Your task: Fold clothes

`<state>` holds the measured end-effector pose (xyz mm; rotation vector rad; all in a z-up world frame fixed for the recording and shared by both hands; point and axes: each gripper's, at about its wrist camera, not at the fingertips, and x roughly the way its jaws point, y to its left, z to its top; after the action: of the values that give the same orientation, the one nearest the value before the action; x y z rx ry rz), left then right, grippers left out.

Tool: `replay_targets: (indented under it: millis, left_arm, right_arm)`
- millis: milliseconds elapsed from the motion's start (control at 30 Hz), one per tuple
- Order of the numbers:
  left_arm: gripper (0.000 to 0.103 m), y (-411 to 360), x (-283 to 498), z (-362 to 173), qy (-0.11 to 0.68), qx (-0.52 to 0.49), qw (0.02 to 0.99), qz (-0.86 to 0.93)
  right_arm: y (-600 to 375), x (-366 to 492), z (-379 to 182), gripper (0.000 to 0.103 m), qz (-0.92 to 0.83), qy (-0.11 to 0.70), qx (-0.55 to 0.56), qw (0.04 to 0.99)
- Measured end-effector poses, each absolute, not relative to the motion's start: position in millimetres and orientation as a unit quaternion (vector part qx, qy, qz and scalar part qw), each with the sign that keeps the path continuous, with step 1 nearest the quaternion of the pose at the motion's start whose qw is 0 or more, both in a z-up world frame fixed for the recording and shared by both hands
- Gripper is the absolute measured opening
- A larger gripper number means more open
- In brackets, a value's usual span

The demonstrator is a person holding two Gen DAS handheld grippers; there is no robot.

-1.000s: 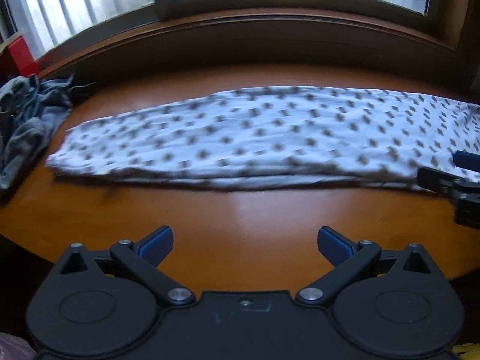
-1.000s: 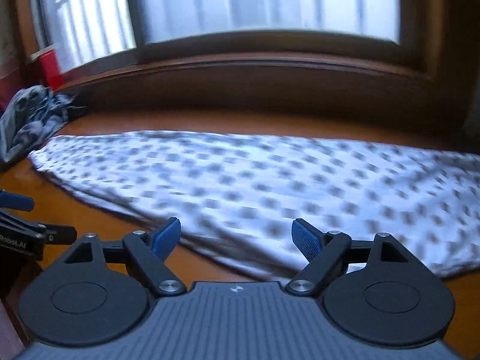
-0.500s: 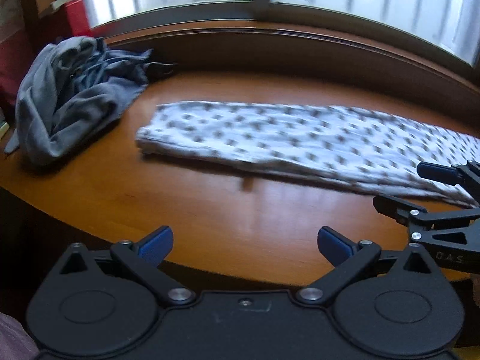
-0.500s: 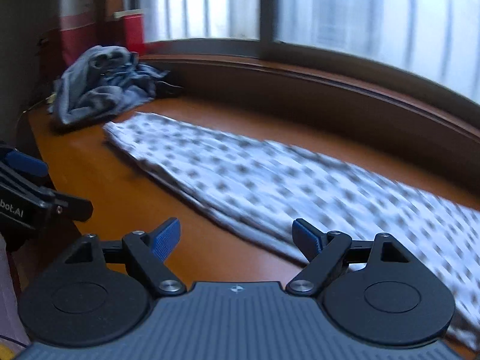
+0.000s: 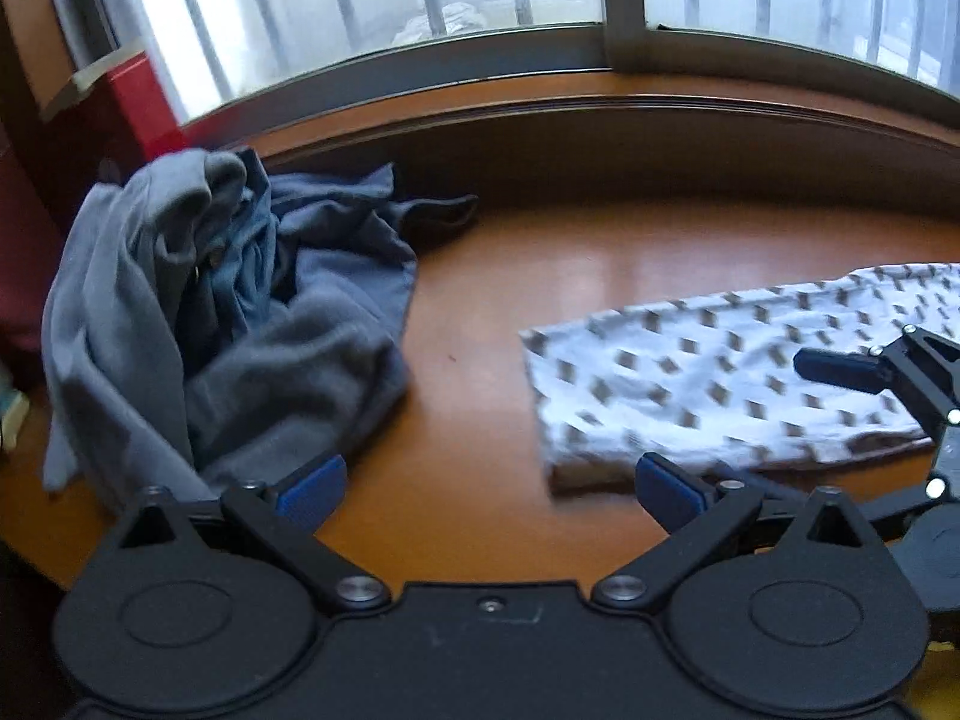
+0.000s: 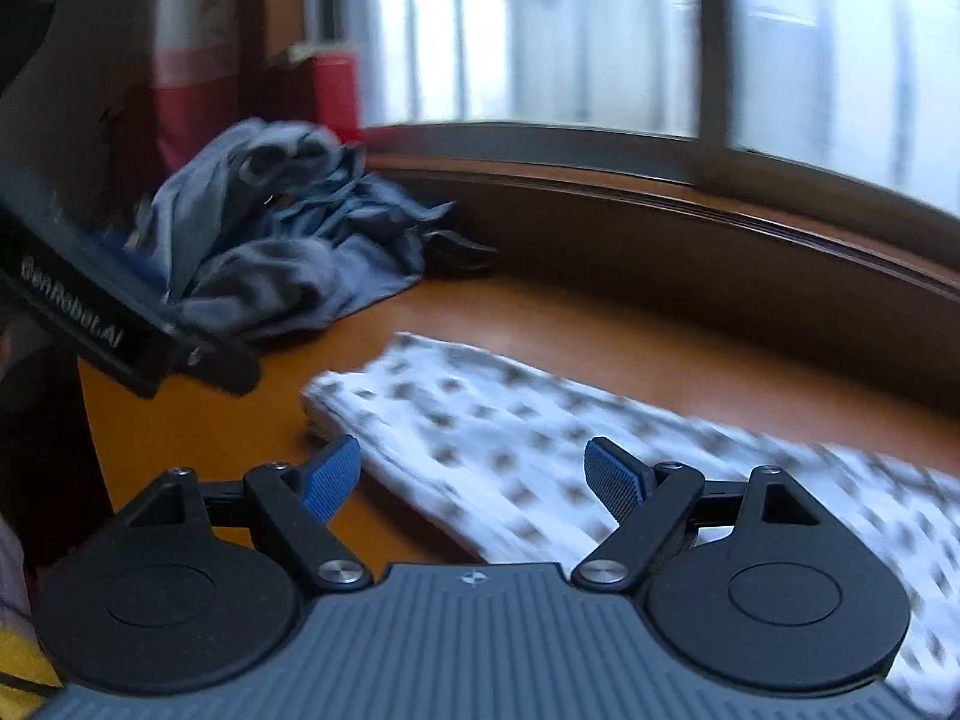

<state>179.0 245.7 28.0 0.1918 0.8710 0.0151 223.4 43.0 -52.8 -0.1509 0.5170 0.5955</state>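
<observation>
A white garment with small dark diamond marks (image 5: 708,372) (image 6: 540,444) lies folded into a long strip on the wooden table, its left end in view. My left gripper (image 5: 489,483) stands open over bare wood between the grey pile and that end, with nothing between its blue pads. My right gripper (image 6: 474,480) is open too, hovering just above the strip's left end; its dark finger (image 5: 840,367) shows at the right of the left wrist view. The left gripper's body (image 6: 120,324) crosses the left side of the right wrist view.
A crumpled pile of grey and blue clothes (image 5: 228,312) (image 6: 288,228) sits at the table's left. Behind runs a raised wooden sill (image 5: 600,114) under barred windows. A red box (image 5: 138,102) stands in the back left corner. The table edge (image 5: 54,540) curves near the left gripper.
Both grippers have swept left along the patterned strip, from its middle to its left end. The grey clothes pile has come from the frame edge into full view. Both stayed open.
</observation>
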Motion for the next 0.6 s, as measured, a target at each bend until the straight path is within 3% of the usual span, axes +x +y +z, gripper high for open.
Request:
replay_targets:
  millis: [600]
  left_arm:
    - [0.103, 310, 263, 22, 0.411, 0.128, 0.866, -0.253]
  right_arm:
    - [162, 233, -75, 0.084, 0.120, 0.307, -0.068, 0.942]
